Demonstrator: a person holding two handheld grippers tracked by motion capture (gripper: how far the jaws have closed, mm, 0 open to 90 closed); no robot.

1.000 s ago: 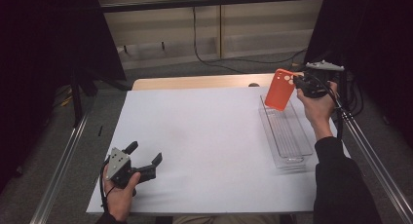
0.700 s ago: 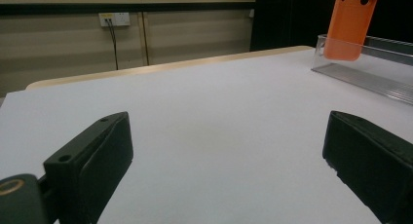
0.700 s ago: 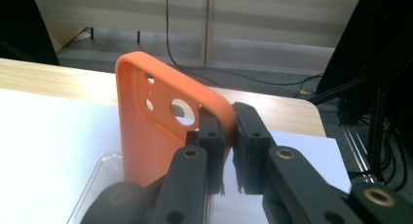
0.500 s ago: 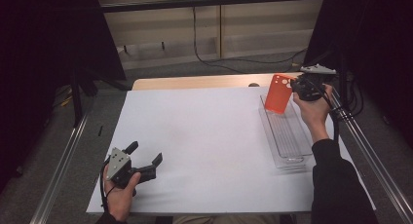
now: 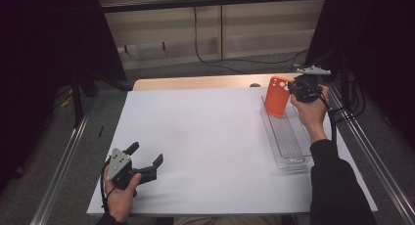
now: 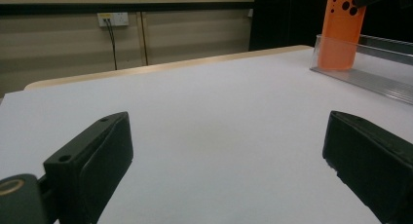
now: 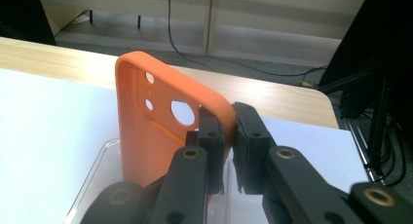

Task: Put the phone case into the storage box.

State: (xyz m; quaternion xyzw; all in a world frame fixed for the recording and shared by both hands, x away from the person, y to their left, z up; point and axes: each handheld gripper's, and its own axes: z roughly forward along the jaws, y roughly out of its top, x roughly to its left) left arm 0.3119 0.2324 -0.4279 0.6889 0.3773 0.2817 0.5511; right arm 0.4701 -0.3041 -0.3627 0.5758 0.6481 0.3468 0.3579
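Right gripper view: unmarked orange phone case (image 7: 160, 131)

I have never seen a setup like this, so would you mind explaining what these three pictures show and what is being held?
There is no robot here: a person sits at a table covered in white and holds a hand tool with two black jaws in each hand. The high view comes from a fixed camera above the person, looking forward and down. The other two pictures come from small cameras riding on the tools, each looking along its own jaws.

The left gripper rests low near the table's near edge, its jaws wide apart and holding nothing. The right gripper is clamped on the upper edge of an orange phone case, held upright over the far end of a clear plastic tray that lies on the right of the table.
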